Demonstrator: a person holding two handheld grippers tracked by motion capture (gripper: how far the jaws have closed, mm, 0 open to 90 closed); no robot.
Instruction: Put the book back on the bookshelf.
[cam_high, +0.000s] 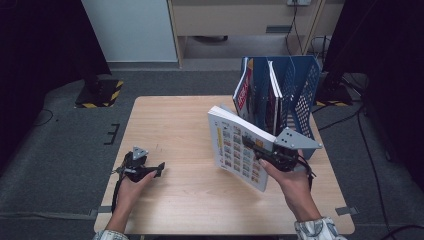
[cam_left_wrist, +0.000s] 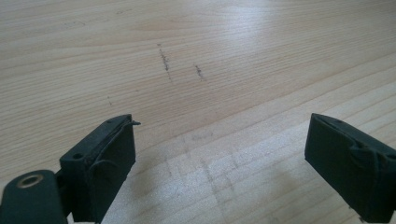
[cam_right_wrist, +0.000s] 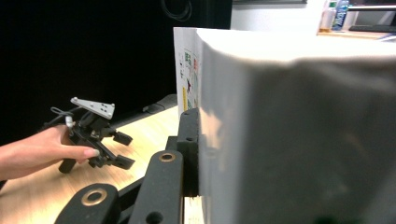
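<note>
No print on the booklet (cam_high: 240, 148) is readable, only small coloured pictures; the right hand-held gripper (cam_high: 256, 146) is clamped on it, holding it upright above the bench (cam_high: 170, 125) before the rack (cam_high: 295, 87), while the left hand-held gripper (cam_high: 159, 167) gapes wide, empty, low over the bench.

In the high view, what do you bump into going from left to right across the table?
Left gripper → booklet → right gripper clamped on it → blue file rack.
</note>
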